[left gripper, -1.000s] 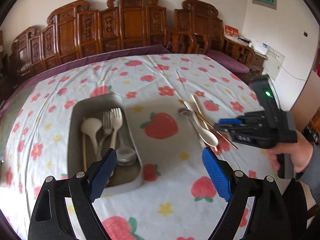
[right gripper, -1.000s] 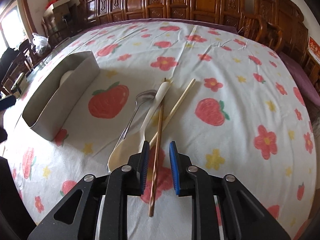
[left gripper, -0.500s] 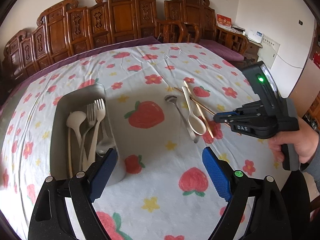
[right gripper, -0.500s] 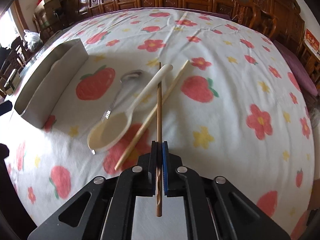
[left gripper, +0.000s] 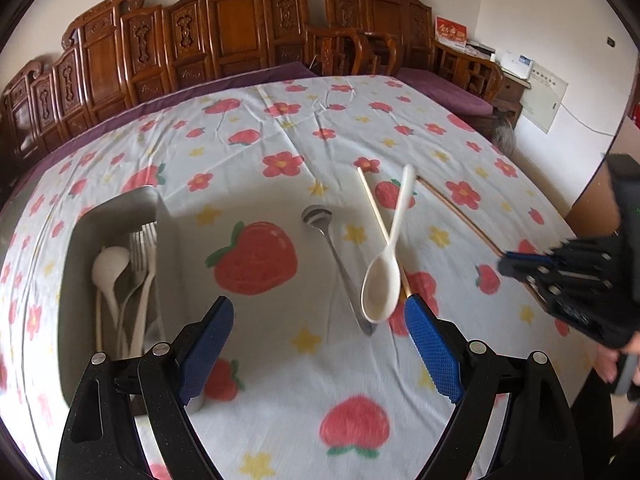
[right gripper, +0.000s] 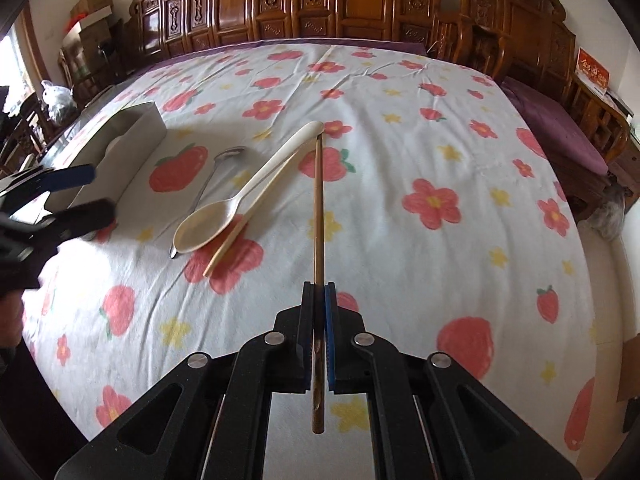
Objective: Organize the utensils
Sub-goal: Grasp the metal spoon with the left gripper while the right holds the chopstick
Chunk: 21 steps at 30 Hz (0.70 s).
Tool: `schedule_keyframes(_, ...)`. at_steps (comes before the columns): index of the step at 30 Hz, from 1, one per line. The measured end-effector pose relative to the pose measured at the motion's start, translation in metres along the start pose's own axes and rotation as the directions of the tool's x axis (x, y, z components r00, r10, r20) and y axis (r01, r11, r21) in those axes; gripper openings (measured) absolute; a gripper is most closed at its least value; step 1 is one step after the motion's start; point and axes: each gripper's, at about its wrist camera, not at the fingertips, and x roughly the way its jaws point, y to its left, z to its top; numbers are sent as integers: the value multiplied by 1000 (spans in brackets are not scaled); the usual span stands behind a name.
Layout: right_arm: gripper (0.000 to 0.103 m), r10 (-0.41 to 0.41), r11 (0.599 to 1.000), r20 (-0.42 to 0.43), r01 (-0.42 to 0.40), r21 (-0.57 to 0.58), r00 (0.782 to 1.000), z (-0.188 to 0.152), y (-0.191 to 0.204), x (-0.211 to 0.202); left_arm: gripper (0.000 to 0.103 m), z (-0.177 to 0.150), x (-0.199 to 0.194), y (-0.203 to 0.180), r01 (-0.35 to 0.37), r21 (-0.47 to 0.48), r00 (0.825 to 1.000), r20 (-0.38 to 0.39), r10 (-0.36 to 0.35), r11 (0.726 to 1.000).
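My right gripper (right gripper: 319, 290) is shut on the near end of a dark brown chopstick (right gripper: 319, 204), which points away from me just above the strawberry-print cloth. Left of it lie a cream spoon (right gripper: 208, 228), a pale chopstick (right gripper: 256, 216) under the spoon, and a metal spoon (right gripper: 212, 184). My left gripper (left gripper: 318, 312) hangs open above the cloth, between the metal tray (left gripper: 116, 204) and the cream spoon (left gripper: 382, 284). The tray holds forks and spoons. At the right edge of the left wrist view, the right gripper (left gripper: 508, 260) holds the brown chopstick (left gripper: 460, 216).
The tablecloth (left gripper: 280, 140) covers a large round table. Carved wooden chairs (right gripper: 360, 4) ring its far side, and a purple cushion (right gripper: 560, 128) lies at the right. A person's hand (left gripper: 616, 364) grips the right tool near the table's right edge.
My right gripper closed on the brown chopstick and drew it rightward off the cream spoon. My left gripper moved right, from over the tray toward the loose utensils.
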Motion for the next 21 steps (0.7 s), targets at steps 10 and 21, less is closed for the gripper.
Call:
schedule_keyframes(10,6,-46,998,-9,46,38,999,-5,-21,7,71,24,52,-10,-38,-3,997,-65,38,999)
schedule_keyframes(21,6,-22,998,5,22,52,1000,-3,-24,4,44,39,87,-12,-59,-29,988,-142,55,998)
